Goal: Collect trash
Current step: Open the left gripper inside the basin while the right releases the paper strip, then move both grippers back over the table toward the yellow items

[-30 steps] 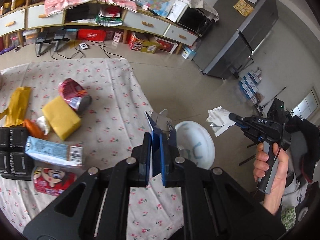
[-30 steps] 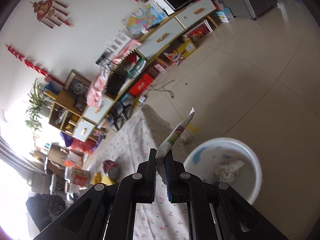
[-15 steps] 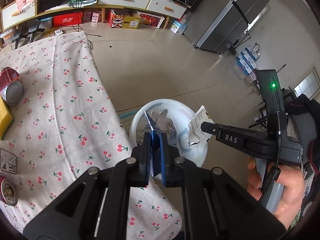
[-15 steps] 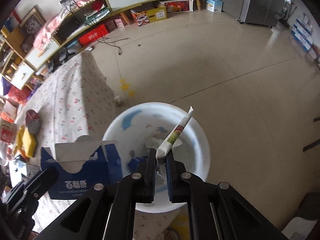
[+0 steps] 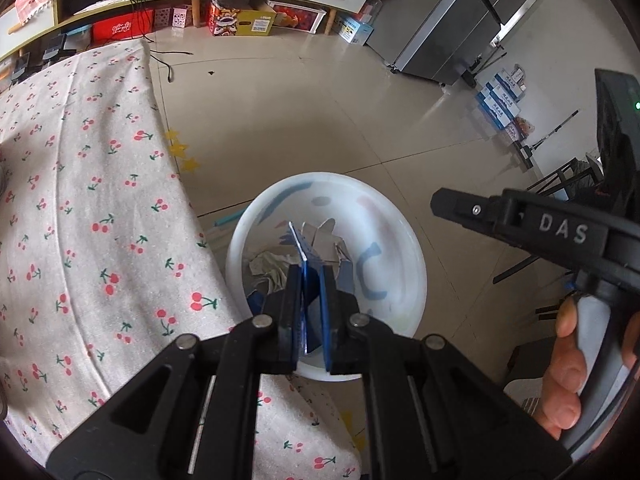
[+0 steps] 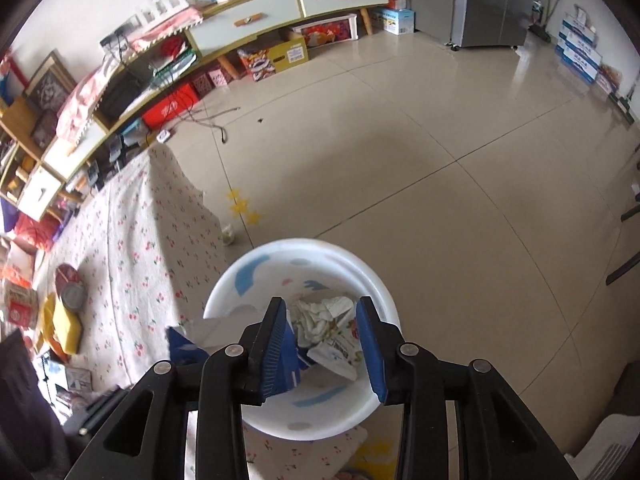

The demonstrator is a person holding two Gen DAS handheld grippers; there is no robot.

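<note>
My left gripper [image 5: 307,312] is clamped on the blue carton [image 5: 304,256] over the white bin [image 5: 404,240] — my right gripper [image 6: 326,344] is opening, seemingly empty, the wrapper [image 6: 336,354] lying among trash below.

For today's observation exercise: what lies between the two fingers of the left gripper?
In the left wrist view, the left gripper is shut on a flattened blue carton, which sticks out above the white bin.
</note>
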